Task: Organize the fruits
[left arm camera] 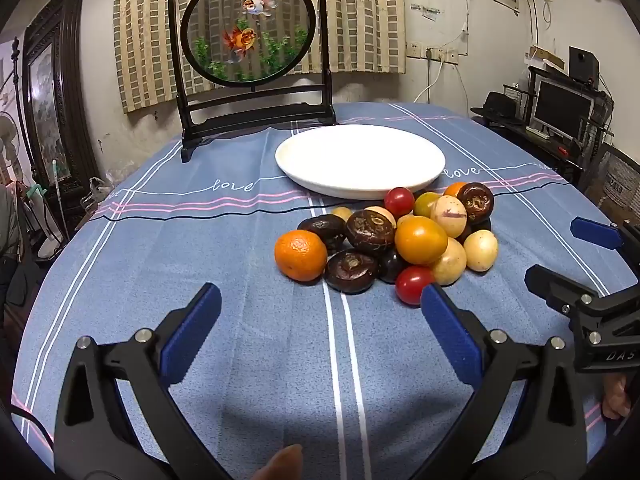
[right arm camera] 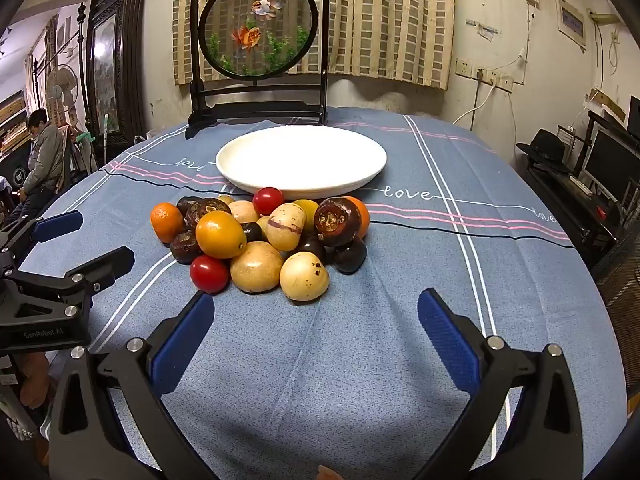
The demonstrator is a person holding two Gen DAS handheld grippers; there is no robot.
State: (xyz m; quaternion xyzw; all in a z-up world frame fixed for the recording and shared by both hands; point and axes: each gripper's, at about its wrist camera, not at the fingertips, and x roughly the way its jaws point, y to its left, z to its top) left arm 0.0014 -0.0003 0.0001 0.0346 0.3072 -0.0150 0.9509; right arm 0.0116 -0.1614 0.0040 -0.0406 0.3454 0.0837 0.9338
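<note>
A: Both claws, left (left arm camera: 320, 304) and right (right arm camera: 316, 308), gape wide and hold nothing, low over the desk (right arm camera: 320, 360).

B: Fruit pile (right arm camera: 260, 240) at 12 o'clock, bare plate (right arm camera: 300, 160) just beyond. Nothing is sorted yet, I'd say; next, close on the nearest tomato (right arm camera: 209, 274).

fruit pile (right arm camera: 260, 240) beside white plate (right arm camera: 301, 162)

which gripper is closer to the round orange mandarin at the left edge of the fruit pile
Left. The left gripper is open just short of the round orange mandarin, nearly in line with it. The right gripper is open further right, fronting the pale yellow fruits.
</note>
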